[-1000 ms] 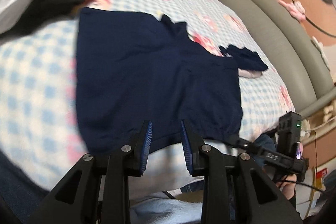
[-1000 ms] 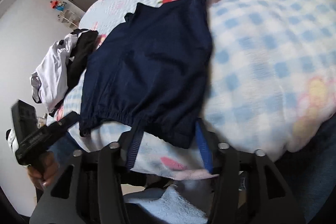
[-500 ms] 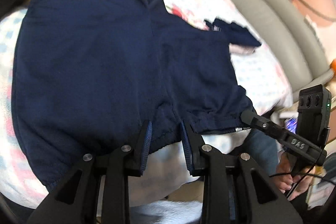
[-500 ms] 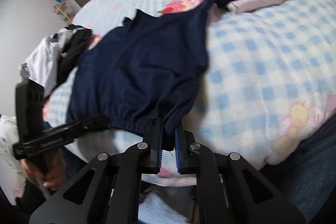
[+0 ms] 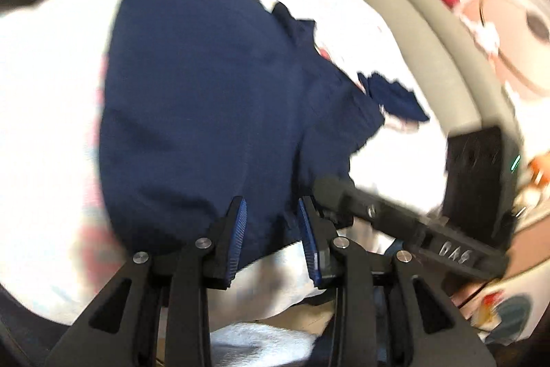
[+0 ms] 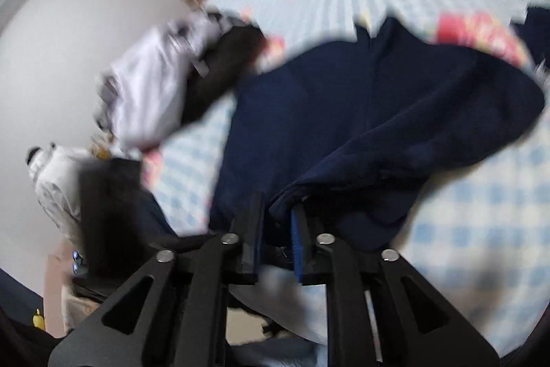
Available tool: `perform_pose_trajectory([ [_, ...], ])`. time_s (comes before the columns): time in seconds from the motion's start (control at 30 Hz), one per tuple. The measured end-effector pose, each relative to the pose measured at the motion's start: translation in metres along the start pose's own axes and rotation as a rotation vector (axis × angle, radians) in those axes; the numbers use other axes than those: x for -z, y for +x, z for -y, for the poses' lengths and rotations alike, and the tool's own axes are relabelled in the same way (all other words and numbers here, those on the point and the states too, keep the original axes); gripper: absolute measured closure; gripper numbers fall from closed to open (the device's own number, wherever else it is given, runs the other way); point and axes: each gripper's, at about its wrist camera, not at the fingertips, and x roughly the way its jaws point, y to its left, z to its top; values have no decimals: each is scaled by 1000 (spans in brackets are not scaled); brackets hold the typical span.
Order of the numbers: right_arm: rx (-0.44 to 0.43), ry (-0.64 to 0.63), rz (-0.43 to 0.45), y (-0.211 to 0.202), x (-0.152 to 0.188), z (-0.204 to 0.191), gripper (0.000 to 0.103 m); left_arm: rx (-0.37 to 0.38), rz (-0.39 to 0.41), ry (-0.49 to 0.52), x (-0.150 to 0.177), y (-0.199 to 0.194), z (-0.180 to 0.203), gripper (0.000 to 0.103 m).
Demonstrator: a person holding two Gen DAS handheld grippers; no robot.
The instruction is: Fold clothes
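The right tongs (image 6: 276,222) are opening, navy garment (image 6: 361,126) hem between them, carrying it over for a fold; the left tongs (image 5: 271,222) are opening, straddling the waistband.

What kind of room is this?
Most likely a bedroom: a bed with a blue checked blanket, a navy garment spread on it, and a heap of clothes near the wall.

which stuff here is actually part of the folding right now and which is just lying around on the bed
In the job:
- navy garment, one side lifted and doubled over
- right tongs, opening, the garment's corner between the pads
- left tongs, opening over the garment's hem, not gripping

Lying about:
- white and black clothes heap
- small navy item at the bed's far side
- checked bedspread
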Motion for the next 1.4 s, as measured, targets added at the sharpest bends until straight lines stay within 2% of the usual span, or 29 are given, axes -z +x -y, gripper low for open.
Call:
perform_pose_trajectory([
  [0.13, -83, 61, 39, -18, 8, 10, 71, 154, 19, -61, -8, -5, -7, 68],
  [0.17, -81, 65, 58, -25, 8, 12, 71, 202, 20, -72, -11, -5, -6, 68],
  [0.23, -70, 72, 97, -39, 9, 15, 71, 236, 14, -71, -15, -4, -4, 61],
  [0.33, -4, 76, 103, -50, 16, 30, 71, 227, -34, -46, -21, 11, 5, 59],
  [0.4, 20, 53, 57, -45, 21, 31, 69, 222, -66, -28, -23, 21, 11, 59],
  [0.47, 47, 14, 8, -35, 28, 28, 66, 182, -91, 3, -21, 30, 17, 62],
  [0.53, 82, -4, -3, -27, 32, 26, 61, 120, -105, 46, -19, 32, 20, 83],
  [0.57, 100, -9, -8, -24, 32, 26, 61, 84, -102, 67, -18, 33, 24, 85],
  [0.63, 160, -40, -16, -16, 30, 21, 61, 58, -77, 75, -18, 33, 27, 92],
  [0.73, 227, -78, -18, -15, 30, 17, 61, 23, -21, 85, -18, 23, 27, 94],
  [0.8, 262, -71, -14, -15, 30, 20, 61, 30, 17, 86, -19, 11, 31, 94],
  [0.9, 251, -32, 3, -19, 29, 27, 61, 31, 73, 95, -19, -9, 38, 94],
  [1.03, 279, -62, 48, -29, 27, 19, 60, -6, 131, 73, -12, -26, 40, 94],
  [1.07, 285, -73, 55, -31, 27, 16, 60, -27, 149, 59, -6, -33, 35, 94],
  [1.2, 303, -88, 71, -33, 24, 5, 60, -32, 182, -24, 10, -48, 9, 94],
  [1.4, 332, -92, 31, -5, 26, 1, 57, -65, 198, -80, 23, -54, -14, 94],
])
